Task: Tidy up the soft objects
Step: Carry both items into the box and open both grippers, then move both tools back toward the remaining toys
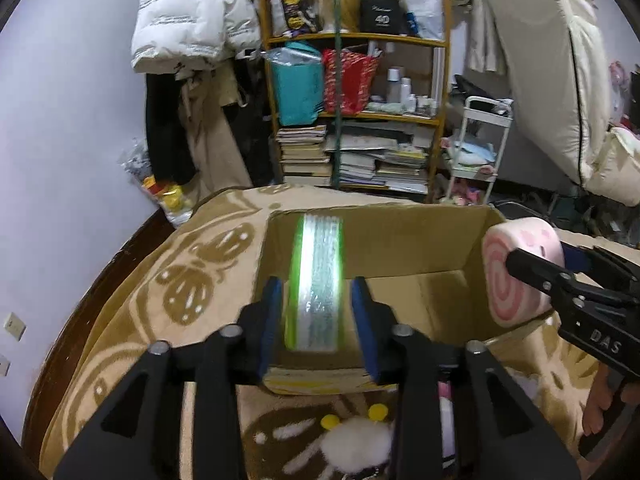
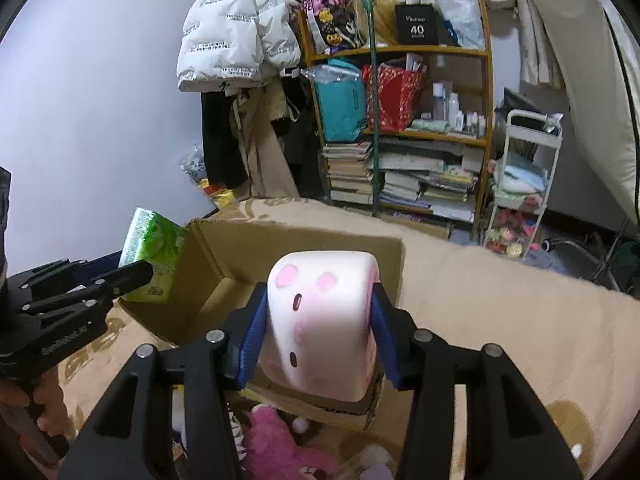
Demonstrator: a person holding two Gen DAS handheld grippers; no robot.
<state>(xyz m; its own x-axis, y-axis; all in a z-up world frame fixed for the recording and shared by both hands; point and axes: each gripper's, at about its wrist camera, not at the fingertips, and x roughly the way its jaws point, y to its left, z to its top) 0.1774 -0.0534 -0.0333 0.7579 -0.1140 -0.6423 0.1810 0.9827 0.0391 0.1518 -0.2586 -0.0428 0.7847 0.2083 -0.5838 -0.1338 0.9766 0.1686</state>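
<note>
I had the left gripper [image 1: 318,312] closed on the green tissue pack [image 1: 316,280], pinched by its narrow sides so it hung edge-on over the box [image 1: 400,248] and could drop in without catching a wall. The right gripper [image 2: 320,336] was clamped on the pink roll cushion [image 2: 320,320], its pads sunk into the soft sides, holding it above the box's near wall on the right. Both loads sat above the box's open top, the pack toward the left wall and the cushion at the right rim, apart from each other so neither arm blocked the other. The box floor looked bare, though part of it was hidden behind the loads. More plush toys [image 2: 276,440] lay on the blanket [image 2: 500,300] just in front of the box, not yet sorted.
</note>
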